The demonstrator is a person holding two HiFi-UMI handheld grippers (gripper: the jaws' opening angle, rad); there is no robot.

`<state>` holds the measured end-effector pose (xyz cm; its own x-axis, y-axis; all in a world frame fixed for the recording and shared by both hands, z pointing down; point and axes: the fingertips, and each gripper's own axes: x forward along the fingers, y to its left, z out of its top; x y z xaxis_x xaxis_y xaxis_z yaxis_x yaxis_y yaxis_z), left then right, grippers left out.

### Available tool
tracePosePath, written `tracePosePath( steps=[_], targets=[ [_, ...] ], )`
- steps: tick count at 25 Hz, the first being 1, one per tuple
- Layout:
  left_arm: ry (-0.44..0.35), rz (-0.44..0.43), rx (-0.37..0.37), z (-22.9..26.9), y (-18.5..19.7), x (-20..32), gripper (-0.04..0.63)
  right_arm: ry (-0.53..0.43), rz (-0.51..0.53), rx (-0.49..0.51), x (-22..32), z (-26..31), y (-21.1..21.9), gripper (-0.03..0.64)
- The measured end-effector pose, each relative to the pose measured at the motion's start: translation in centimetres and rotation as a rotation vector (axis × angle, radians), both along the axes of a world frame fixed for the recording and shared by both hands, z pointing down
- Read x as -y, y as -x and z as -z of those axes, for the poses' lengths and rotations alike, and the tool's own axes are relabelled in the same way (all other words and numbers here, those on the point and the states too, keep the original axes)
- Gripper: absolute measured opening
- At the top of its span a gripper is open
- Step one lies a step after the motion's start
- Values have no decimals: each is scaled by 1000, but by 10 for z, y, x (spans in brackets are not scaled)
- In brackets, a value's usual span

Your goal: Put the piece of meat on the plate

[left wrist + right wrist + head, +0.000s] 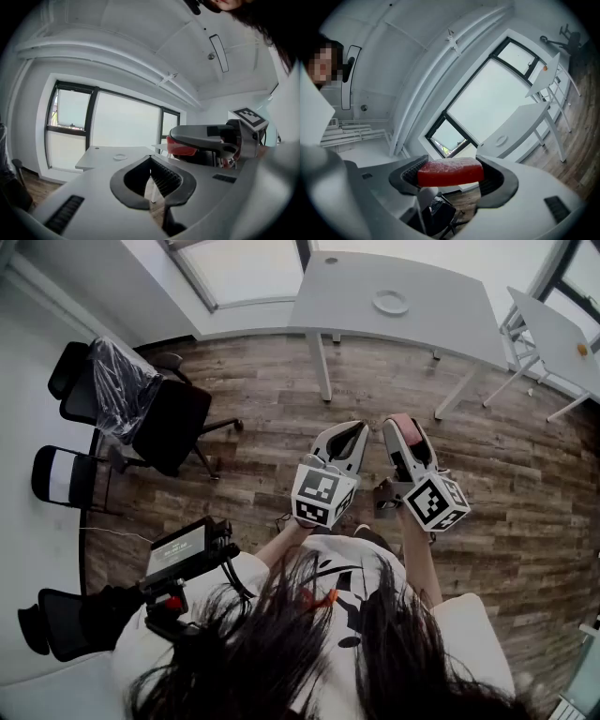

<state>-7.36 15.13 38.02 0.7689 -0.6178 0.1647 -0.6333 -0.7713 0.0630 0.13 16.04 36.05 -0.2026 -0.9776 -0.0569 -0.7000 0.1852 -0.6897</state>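
Gripping the piece of meat [450,172] level for carrying, the right gripper [405,429] is well apart from the plate [391,302] on the far desk [450,329]; the left gripper [340,435] has its fingers closed, empty.

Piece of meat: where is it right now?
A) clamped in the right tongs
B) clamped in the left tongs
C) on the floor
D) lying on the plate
A: the right gripper view shows the red piece of meat bridging the gap of the right tongs, both pads pressing on its ends, while the plate sits bare on the far table.
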Motion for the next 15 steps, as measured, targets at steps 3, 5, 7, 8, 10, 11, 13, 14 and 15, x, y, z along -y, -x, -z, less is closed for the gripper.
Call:
tracePosePath(
  steps=[3, 5, 7, 8, 10, 11, 13, 14, 15],
  targets=[
    [-11, 1, -17, 1, -1, 2, 5, -5, 0, 7, 2, 0, 0, 327],
    [-18, 3, -19, 1, -1, 4, 5, -7, 3, 11, 3, 1, 0, 327],
    [-20, 4, -18, 1, -1, 5, 5, -6, 8, 16, 4, 1, 1, 327],
    [-16, 5, -18, 1, -1, 5, 5, -5, 11, 18, 4, 0, 1, 327],
    [-9, 7, -13, 1, -1, 5, 5, -2, 14, 20, 5, 0, 1, 327],
    [-7, 8, -9, 1, 0, 5, 5, -1, 15, 21, 5, -1, 1, 327],
    [0, 9, -1, 0, 0, 5, 5, 2, 16, 24, 5, -1, 0, 327],
    [5, 9, 2, 0, 0, 4, 5, 3, 17, 25, 5, -1, 0, 327],
    [8, 9, 3, 0, 0, 4, 5, 4, 18, 26, 5, -2, 1, 327]
  ],
)
